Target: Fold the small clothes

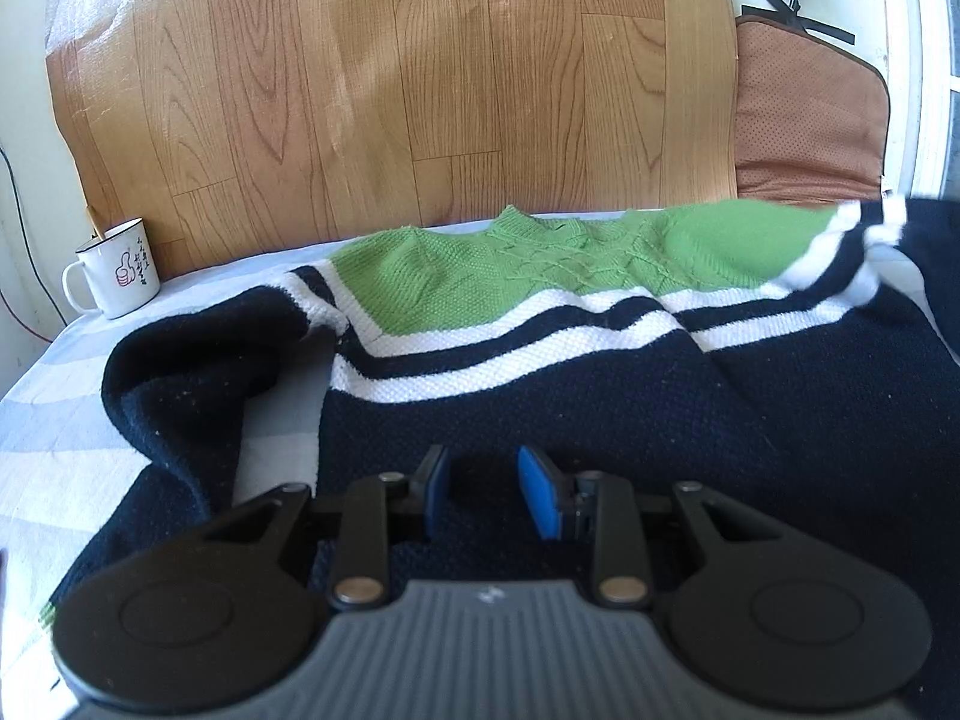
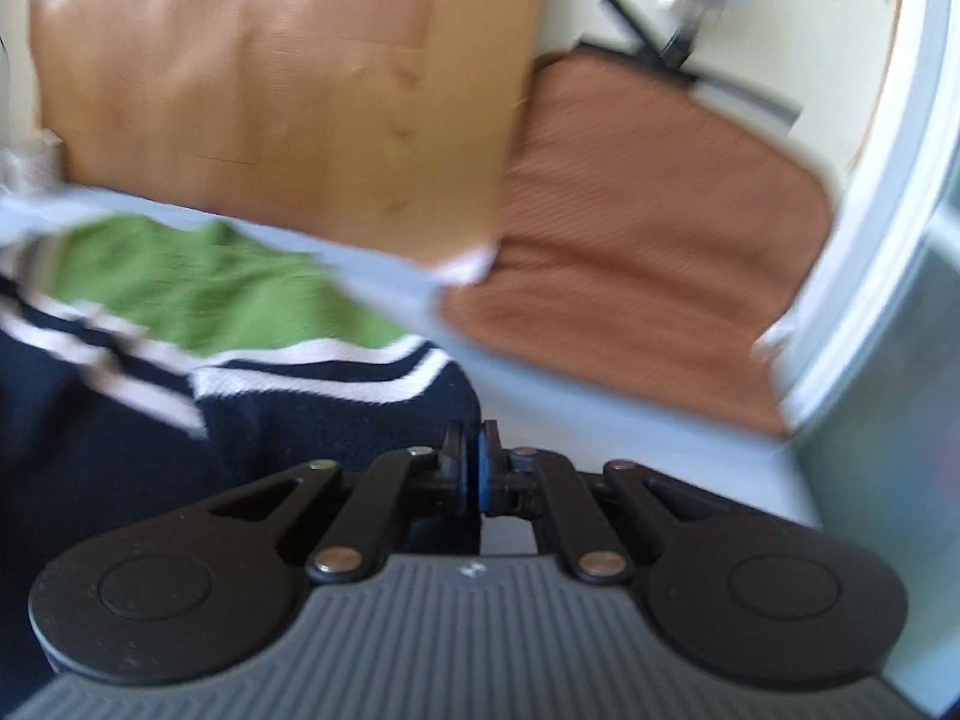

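A small knit sweater (image 1: 540,312), green at the top, white-striped, navy below, lies on a pale striped sheet (image 1: 54,450). My left gripper (image 1: 483,483) is open and hovers over the navy body, with its blue pads (image 1: 543,501) apart. The sweater's right sleeve (image 1: 840,252) is lifted and blurred. In the right wrist view my right gripper (image 2: 471,468) is shut on the navy edge of the sweater (image 2: 336,414), at the sleeve side, and the view is motion-blurred.
A white enamel mug (image 1: 117,270) stands at the far left on the sheet. A wood-pattern board (image 1: 390,72) leans behind the bed. A brown cushion (image 1: 804,114) stands at the back right, also in the right wrist view (image 2: 648,240).
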A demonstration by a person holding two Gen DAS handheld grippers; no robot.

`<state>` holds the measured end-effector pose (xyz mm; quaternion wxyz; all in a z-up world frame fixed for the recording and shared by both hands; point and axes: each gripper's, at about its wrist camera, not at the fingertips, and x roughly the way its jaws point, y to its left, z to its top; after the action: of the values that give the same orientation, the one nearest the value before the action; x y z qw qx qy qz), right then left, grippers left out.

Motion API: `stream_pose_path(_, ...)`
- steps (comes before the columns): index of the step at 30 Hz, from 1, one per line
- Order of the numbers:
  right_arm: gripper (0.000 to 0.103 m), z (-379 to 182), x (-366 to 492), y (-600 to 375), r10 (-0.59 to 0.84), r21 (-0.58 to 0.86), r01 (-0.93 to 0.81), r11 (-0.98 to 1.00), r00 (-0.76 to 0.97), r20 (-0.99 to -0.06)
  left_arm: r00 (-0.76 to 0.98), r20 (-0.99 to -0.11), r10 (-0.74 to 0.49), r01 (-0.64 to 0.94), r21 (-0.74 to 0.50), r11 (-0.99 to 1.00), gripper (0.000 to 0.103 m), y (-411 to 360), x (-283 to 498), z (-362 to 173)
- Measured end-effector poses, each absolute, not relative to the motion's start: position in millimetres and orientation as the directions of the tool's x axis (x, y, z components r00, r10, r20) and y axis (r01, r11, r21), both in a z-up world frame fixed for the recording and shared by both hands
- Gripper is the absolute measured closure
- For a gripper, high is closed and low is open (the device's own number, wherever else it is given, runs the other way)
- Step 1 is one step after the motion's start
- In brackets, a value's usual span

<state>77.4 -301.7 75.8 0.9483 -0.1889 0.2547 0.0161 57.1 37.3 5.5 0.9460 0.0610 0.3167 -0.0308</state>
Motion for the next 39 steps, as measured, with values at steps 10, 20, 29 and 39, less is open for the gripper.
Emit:
stream_pose_path(10,0.097,25.5,190.3,-308.2,-0.330,-0.641,-0.017,0.767,0.847,-0.417,0.798,-0.602,-0.019,0.101,0.102,0.990,0.075,40.0,57.1,6.3)
stream_pose_path(20,0.085,18.1,183.6,-359.5,-0.391,-0.538,0.043,0.842,0.736,-0.553,0.798,-0.602,-0.023,0.104,0.100,0.990,0.072,43.0,58.4,6.3)
stream_pose_path(29,0.081,86.6,35.6,-418.4,-0.074,0.000,0.091,0.996,0.814,-0.576,0.810,-0.578,-0.097,0.169,0.073,0.983,0.066,47.2,51.9,9.6)
stream_pose_path(39,0.048,34.4,-92.6,-359.9,0.423,0.463,-0.159,0.872,0.720,-0.551,0.805,-0.552,-0.217,0.289,0.045,0.956,0.058,64.5,6.6,30.0)
